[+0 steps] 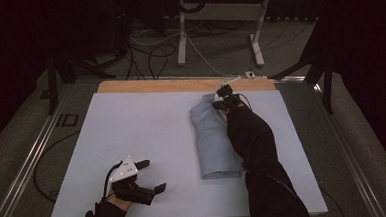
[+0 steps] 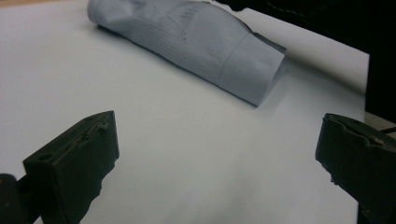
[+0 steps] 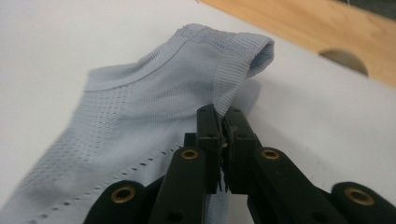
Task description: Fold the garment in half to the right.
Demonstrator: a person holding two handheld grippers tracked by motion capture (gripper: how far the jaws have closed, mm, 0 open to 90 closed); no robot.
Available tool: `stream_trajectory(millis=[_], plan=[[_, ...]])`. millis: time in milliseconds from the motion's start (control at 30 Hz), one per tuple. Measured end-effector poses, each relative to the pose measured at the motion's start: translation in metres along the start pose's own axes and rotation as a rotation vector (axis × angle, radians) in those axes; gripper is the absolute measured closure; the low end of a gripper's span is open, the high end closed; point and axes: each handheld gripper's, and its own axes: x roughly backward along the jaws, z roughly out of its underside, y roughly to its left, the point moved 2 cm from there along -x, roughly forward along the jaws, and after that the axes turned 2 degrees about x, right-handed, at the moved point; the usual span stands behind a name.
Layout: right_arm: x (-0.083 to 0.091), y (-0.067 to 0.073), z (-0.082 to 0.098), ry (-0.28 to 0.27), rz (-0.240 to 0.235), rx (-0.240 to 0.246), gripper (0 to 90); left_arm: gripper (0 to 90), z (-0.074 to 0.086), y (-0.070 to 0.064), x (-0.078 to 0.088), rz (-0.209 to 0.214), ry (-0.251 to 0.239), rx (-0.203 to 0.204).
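A pale blue knitted garment (image 1: 213, 142) lies folded lengthwise on the white mat (image 1: 147, 136), right of centre. My right gripper (image 1: 221, 103) reaches to its far end and is shut on the ribbed hem (image 3: 229, 86), which stands pinched up between the two black jaws in the right gripper view (image 3: 223, 122). My left gripper (image 1: 153, 175) rests near the mat's front left, open, with nothing between its fingers (image 2: 79, 158). In the left gripper view the garment (image 2: 196, 42) lies well ahead of the jaws.
Beyond the mat's far edge a strip of wooden tabletop (image 1: 179, 84) shows, with a round hole (image 3: 343, 59) in it. Cables and white table legs (image 1: 182, 34) stand on the floor behind. A dark sleeve (image 1: 258, 155) lies across the mat's right side.
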Motion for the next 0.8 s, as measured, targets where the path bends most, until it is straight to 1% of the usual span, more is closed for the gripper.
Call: stream_trajectory(millis=[100, 133, 167, 233, 300, 367, 500, 567, 633, 700, 733, 800], plan=[[-0.007, -0.004, 0.006, 0.023, 0.002, -0.028, 87.3, 0.1, 0.001, 0.001, 0.0, 0.0, 0.007, 0.002], [-0.008, -0.005, 0.008, 0.029, -0.012, -0.044, 87.2, 0.2, 0.002, 0.001, 0.0, -0.002, 0.007, 0.005], [-0.009, -0.006, 0.01, 0.033, -0.017, -0.055, 87.2, 0.1, 0.002, 0.001, -0.001, -0.001, 0.007, 0.006], [-0.012, -0.007, 0.011, 0.04, -0.023, -0.051, 87.0, 0.1, 0.003, 0.001, -0.002, 0.0, 0.011, -0.001], [-0.013, -0.008, 0.011, 0.043, -0.019, -0.05, 87.0, 0.1, 0.003, 0.0, -0.002, -0.002, 0.015, -0.003], [-0.016, -0.009, 0.014, 0.05, -0.009, -0.065, 86.8, 0.1, 0.003, 0.0, -0.002, 0.0, 0.015, -0.001], [-0.018, -0.01, 0.015, 0.048, -0.006, -0.069, 84.6, 0.2, 0.004, 0.0, -0.003, -0.001, 0.018, -0.003], [-0.016, -0.01, 0.015, 0.047, -0.002, -0.071, 79.4, 0.1, 0.004, 0.0, -0.003, -0.003, 0.018, -0.001], [-0.013, -0.01, 0.013, 0.048, -0.002, -0.061, 70.1, 0.1, 0.003, 0.0, -0.003, -0.002, 0.016, -0.005], [-0.011, -0.009, 0.012, 0.046, -0.005, -0.063, 69.2, 0.1, 0.003, 0.001, -0.002, -0.004, 0.01, 0.001], [-0.007, -0.008, 0.01, 0.039, -0.003, -0.046, 61.5, 0.1, 0.003, 0.001, -0.002, -0.005, 0.006, 0.0], [-0.004, -0.007, 0.008, 0.035, -0.006, -0.042, 60.0, 0.1, 0.003, 0.001, -0.002, -0.006, 0.006, -0.005]])
